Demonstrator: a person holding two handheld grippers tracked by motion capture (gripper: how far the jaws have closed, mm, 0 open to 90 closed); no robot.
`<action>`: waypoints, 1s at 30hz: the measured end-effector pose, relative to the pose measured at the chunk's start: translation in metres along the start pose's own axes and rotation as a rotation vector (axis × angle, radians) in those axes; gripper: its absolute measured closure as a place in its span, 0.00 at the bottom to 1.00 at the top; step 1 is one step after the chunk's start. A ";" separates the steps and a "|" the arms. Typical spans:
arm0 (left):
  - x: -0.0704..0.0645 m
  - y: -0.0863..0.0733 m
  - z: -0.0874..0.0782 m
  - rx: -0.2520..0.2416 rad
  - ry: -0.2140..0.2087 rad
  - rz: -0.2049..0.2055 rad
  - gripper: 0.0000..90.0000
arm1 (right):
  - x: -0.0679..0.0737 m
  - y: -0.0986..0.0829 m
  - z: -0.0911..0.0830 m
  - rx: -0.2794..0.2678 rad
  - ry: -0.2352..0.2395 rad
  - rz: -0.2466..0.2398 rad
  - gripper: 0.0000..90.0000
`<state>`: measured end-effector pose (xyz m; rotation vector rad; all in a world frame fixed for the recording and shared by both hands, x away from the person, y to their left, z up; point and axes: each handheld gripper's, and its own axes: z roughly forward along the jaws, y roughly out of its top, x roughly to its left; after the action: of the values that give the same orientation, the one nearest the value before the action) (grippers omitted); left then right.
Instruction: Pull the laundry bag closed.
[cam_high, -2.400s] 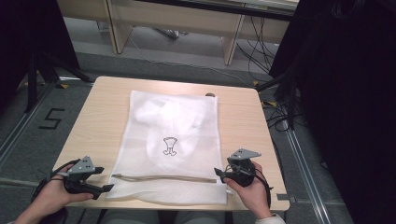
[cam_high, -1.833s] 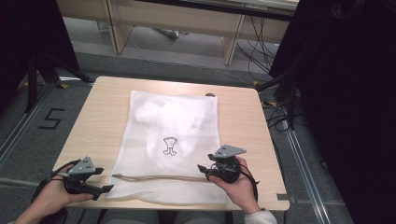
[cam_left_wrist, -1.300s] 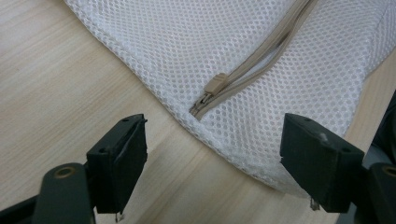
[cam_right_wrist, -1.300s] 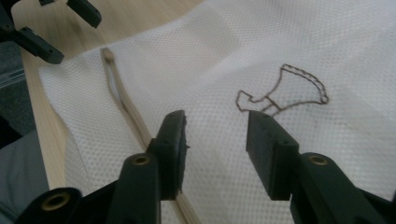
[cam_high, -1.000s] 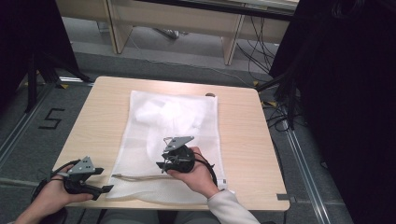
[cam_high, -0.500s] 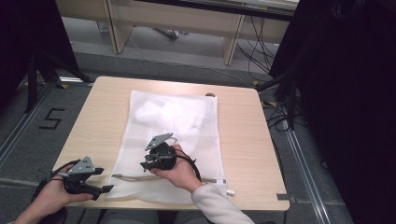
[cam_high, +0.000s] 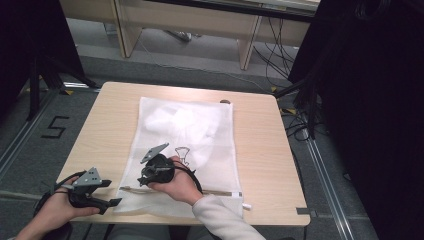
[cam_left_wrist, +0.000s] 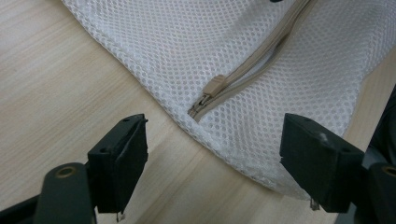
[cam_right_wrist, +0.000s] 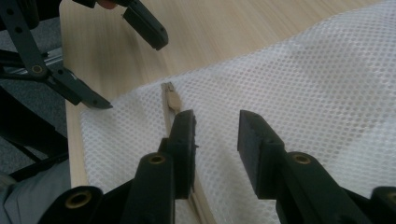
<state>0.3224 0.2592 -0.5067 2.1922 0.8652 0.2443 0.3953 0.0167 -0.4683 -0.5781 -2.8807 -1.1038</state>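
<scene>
A white mesh laundry bag lies flat on the wooden table, with a white garment bearing a black print inside. A beige zipper runs along the bag's near edge. Its pull sits at the left end of the zipper. My left gripper rests at the table's near left corner, jaws wide open and facing the pull. My right gripper hovers low over the mesh with a narrow gap between its jaws, its left jaw just behind the pull. Nothing is gripped.
The table's near edge runs close behind both hands. Bare wood lies to the left and right of the bag. A small dark spot sits at the bag's far right corner. Desk legs and cables are on the floor beyond the table.
My right gripper has swept from the table's near right corner leftward across the bag to the zipper's left end. The left gripper and the bag have stayed put.
</scene>
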 end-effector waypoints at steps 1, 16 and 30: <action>0.000 0.000 0.000 0.000 -0.001 0.000 0.25 | 0.000 0.001 0.002 0.002 -0.004 0.004 0.76; 0.001 0.000 0.000 0.002 -0.011 0.026 0.25 | 0.006 0.009 0.021 0.027 0.013 0.008 0.77; -0.001 0.000 0.001 -0.010 -0.013 0.008 0.25 | 0.011 0.012 0.034 0.051 0.034 0.040 0.77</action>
<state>0.3223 0.2578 -0.5074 2.1862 0.8459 0.2373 0.3938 0.0503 -0.4842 -0.6060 -2.8460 -1.0211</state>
